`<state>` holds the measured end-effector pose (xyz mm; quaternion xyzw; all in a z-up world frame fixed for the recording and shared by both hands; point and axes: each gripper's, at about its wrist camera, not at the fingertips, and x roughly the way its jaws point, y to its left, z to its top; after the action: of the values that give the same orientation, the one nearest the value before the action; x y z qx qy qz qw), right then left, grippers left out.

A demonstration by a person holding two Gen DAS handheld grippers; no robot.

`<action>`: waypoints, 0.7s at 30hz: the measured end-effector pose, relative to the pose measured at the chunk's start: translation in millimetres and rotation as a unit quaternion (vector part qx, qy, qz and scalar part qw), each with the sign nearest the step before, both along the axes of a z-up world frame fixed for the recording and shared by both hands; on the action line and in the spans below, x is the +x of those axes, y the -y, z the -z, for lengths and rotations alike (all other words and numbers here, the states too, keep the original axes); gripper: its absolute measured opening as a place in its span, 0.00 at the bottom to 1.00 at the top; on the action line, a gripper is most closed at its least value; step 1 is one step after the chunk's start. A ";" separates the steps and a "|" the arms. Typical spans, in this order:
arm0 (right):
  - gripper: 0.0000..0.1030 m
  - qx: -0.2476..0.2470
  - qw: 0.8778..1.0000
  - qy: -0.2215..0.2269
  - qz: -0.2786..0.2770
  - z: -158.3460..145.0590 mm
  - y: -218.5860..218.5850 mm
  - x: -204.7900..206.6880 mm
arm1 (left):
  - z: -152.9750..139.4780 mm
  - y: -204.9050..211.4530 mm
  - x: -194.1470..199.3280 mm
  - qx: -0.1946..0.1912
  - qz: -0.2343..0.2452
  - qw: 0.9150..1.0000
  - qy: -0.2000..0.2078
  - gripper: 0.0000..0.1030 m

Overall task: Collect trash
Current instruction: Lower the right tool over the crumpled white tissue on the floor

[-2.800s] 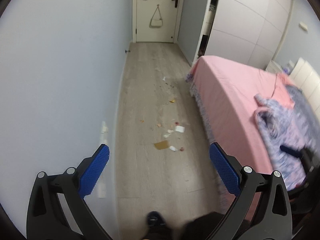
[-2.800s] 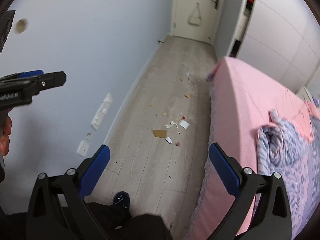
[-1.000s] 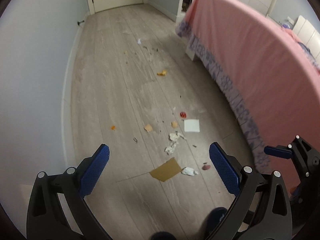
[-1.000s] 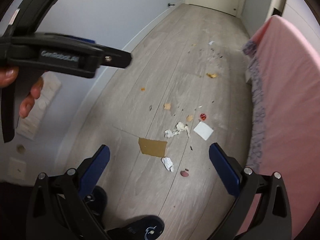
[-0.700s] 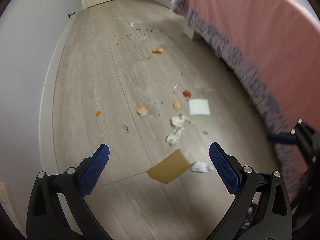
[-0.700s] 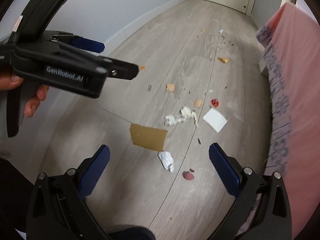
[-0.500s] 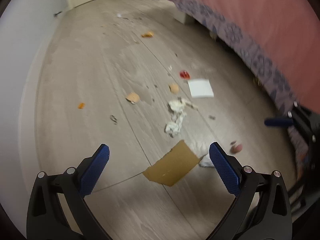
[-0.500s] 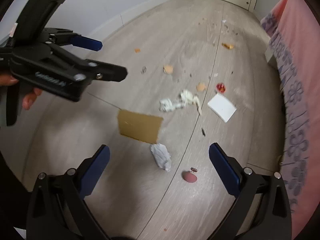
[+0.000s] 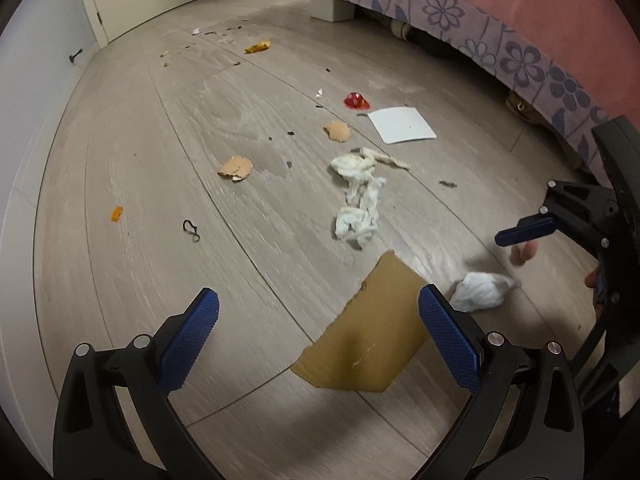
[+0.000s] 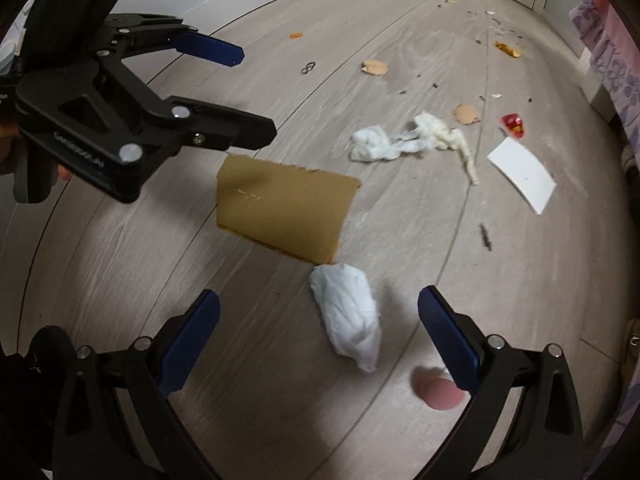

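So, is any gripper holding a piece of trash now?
No. The left gripper and right gripper are both open and empty; the crumpled tissue lies on the floor.

The floor [image 9: 160, 128] is pale grey wood-grain planks. On it lie a tan-brown cardboard piece [image 9: 370, 332], a white crumpled tissue [image 10: 352, 316], a longer off-white twisted tissue [image 9: 360, 196], a plain white card [image 9: 401, 125], a shiny red wrapper [image 9: 356, 101] and a pink round scrap [image 10: 438, 394]. The bed cover [image 9: 520, 8] is pink, with a lilac border of purple flowers. Both grippers are black with blue textured pads [image 9: 188, 338].
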<state>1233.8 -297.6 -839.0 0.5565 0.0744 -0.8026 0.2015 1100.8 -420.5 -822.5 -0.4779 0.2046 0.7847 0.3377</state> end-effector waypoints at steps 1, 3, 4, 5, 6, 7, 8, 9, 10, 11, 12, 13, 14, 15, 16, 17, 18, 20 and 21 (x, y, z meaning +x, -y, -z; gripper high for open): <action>0.94 0.002 1.000 0.000 -0.001 1.3 0.2 -0.7 | 1.5 0.8 -0.8 -0.001 0.001 1.000 0.003 0.94; 0.94 0.003 1.000 0.008 0.006 6.1 -3.3 -4.3 | 5.7 3.0 -4.5 0.004 -0.004 1.000 0.016 0.94; 0.94 -0.001 1.000 0.014 0.011 7.6 -4.7 -6.1 | 8.0 3.4 -6.3 0.008 -0.006 1.000 0.025 0.94; 0.94 -0.008 1.000 0.023 0.019 9.7 -6.9 -8.0 | 10.0 3.2 -7.0 0.011 -0.007 0.999 0.029 0.94; 0.94 -0.009 0.999 0.025 0.023 10.6 -7.6 -8.6 | 12.1 1.8 -7.2 0.015 -0.006 0.999 0.032 0.94; 0.94 -0.007 0.999 0.026 0.023 11.1 -7.5 -8.5 | 13.4 0.3 -6.5 0.016 -0.004 0.999 0.032 0.94; 0.93 -0.002 0.999 0.024 0.021 11.1 -7.0 -8.0 | 15.1 -1.9 -5.8 0.017 -0.003 0.999 0.032 0.94; 0.93 0.000 1.000 0.023 0.021 11.0 -7.2 -8.1 | 17.5 -4.1 -4.8 0.020 -0.002 0.999 0.034 0.94; 0.93 0.002 1.000 0.021 0.022 10.2 -7.8 -7.8 | 18.8 -5.5 -3.9 0.022 -0.002 0.999 0.036 0.94; 0.93 0.001 1.000 0.021 0.023 9.2 -8.4 -7.5 | 20.7 -7.6 -2.4 0.025 -0.001 0.999 0.040 0.94; 0.93 0.000 1.000 0.020 0.024 9.1 -9.0 -7.4 | 22.4 -9.4 -0.3 0.027 0.003 0.999 0.044 0.94; 0.93 0.000 1.000 0.018 0.022 8.4 -8.8 -6.2 | 23.5 -11.0 2.1 0.027 0.008 0.999 0.042 0.94; 0.93 0.002 1.000 0.015 0.020 8.8 -7.4 -5.5 | 24.3 -12.2 4.0 0.026 0.013 0.999 0.040 0.94; 0.93 0.002 1.000 0.015 0.018 9.7 -6.6 -6.3 | 25.4 -13.1 5.5 0.024 0.017 0.999 0.039 0.94; 0.92 0.001 1.000 0.015 0.015 11.3 -5.1 -6.0 | 26.7 -13.6 7.4 0.022 0.022 0.999 0.036 0.94; 0.83 0.002 1.000 0.017 0.012 13.4 -3.8 -5.2 | 26.8 -13.7 7.2 0.022 0.022 0.999 0.036 0.94; 0.76 0.006 1.000 0.019 0.011 13.4 -3.5 -4.0 | 27.0 -13.0 6.9 0.026 0.020 0.999 0.038 0.94; 0.67 0.016 1.000 0.019 0.009 15.2 -2.2 -1.8 | 26.0 -12.2 6.3 0.032 0.019 0.998 0.040 0.94; 0.67 0.017 1.000 0.019 0.009 15.3 -2.3 -1.4 | 25.5 -13.0 6.7 0.035 0.021 0.998 0.042 0.94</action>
<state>1232.4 -295.3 -854.3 0.5755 0.0788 -0.7924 0.1863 1107.4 -407.5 -848.0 -0.4941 0.1729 0.7633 0.3786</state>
